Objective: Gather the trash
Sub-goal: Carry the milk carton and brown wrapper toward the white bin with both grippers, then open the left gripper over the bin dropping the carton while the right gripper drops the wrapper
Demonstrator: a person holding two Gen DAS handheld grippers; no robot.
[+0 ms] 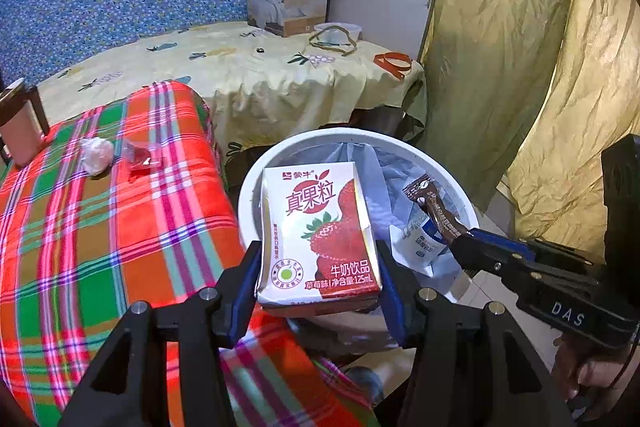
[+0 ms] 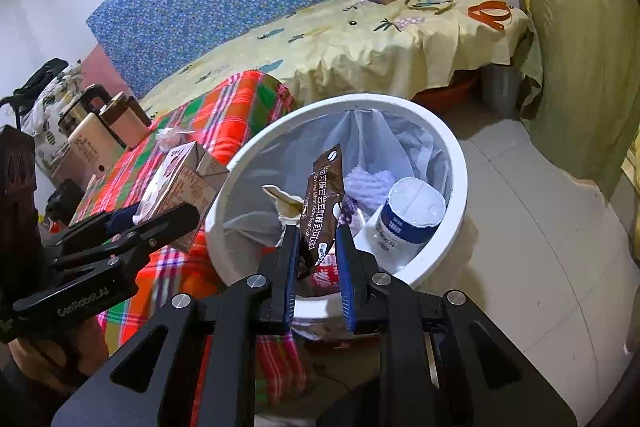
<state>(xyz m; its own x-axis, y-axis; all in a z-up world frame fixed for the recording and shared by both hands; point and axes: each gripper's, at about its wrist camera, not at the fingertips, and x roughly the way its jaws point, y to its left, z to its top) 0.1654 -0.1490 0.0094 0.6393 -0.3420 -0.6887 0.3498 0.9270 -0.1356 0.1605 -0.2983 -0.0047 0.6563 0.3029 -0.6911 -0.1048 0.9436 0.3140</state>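
Trash held over the white bin by both grippers

Left gripper (image 1: 318,269) is clamped on a strawberry milk carton (image 1: 318,235), its blue pads pressing the carton's two sides. The carton hangs at the near edge of the white bin (image 1: 248,187), partly above the bin's opening and beside the plaid-covered table (image 1: 100,227).

The right gripper (image 2: 318,247) is closed tight on the lower end of a brown coffee sachet (image 2: 324,199), which stands up between the jaws and leans over the bin. In the left wrist view the same sachet (image 1: 434,205) sticks out from the right gripper's tip above the bin's right half.

The bin is lined with a pale plastic bag (image 2: 360,143) and already contains a blue-and-white bottle (image 2: 412,211) lying on its side, some crumpled white paper (image 2: 368,183) and a red-and-white wrapper (image 2: 326,277) near the front wall.

On the table lie a crumpled pale wad (image 1: 96,155) and a small clear-and-red wrapper (image 1: 140,159), just beside each other and well apart from the bin. A pinkish flask (image 1: 20,131) stands at the table's far left edge. Behind is a bed with a yellow printed sheet (image 1: 240,67).
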